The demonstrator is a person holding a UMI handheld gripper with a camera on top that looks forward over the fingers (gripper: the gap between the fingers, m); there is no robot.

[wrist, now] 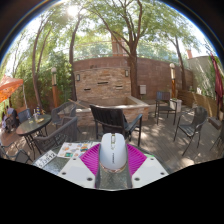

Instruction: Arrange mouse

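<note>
A white computer mouse (113,152) sits between my gripper's (113,163) two fingers, held above the ground with its nose pointing away from me. The magenta pads (92,160) press against both of its sides. The gripper is shut on the mouse. A thin band runs across the mouse's rear part. No table surface shows directly under the mouse.
An outdoor patio lies ahead. A black chair (116,122) stands just beyond the mouse at a table (112,104). A round table (32,124) with bottles is to the left, more chairs (190,126) to the right, a brick wall (105,80) behind. Magazines (68,150) lie left of the fingers.
</note>
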